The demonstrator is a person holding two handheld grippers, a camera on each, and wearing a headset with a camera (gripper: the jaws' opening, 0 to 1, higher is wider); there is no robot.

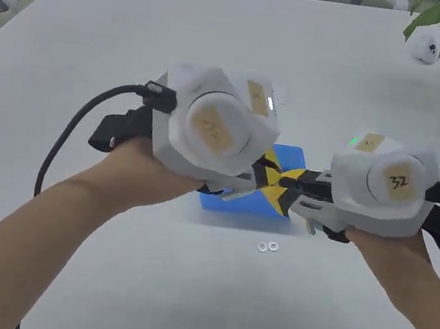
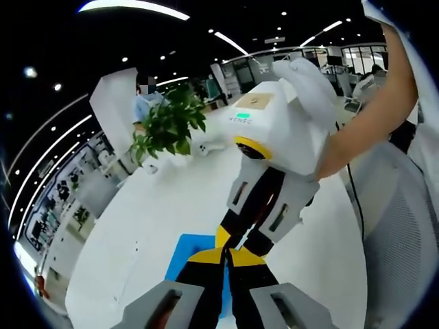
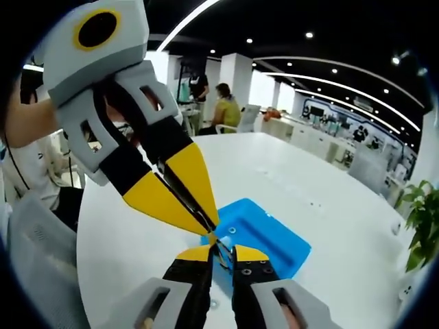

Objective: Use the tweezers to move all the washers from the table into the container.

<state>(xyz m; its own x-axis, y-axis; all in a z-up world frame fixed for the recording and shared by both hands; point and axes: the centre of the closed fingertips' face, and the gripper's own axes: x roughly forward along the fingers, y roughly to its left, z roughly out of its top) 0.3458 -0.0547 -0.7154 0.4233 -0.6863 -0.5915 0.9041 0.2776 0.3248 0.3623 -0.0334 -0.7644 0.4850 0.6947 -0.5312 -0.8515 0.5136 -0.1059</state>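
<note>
left gripper (image 2: 226, 255) clamps the tweezers (image 3: 221, 248) above the blue container (image 3: 274, 240); right gripper (image 3: 223, 253) jaws flank their tip, grip unclear. two washers (image 1: 268, 247) lie nearer.

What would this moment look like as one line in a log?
left gripper: shut on tweezers | right gripper: jaws at tweezers' tip, grip unclear | both over container | two washers on table

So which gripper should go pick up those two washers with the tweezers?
The left gripper, probably: the tweezers sit clamped between its jaws, as the right gripper view shows. Both washers lie on the table near the container, close to its jaws.
</note>
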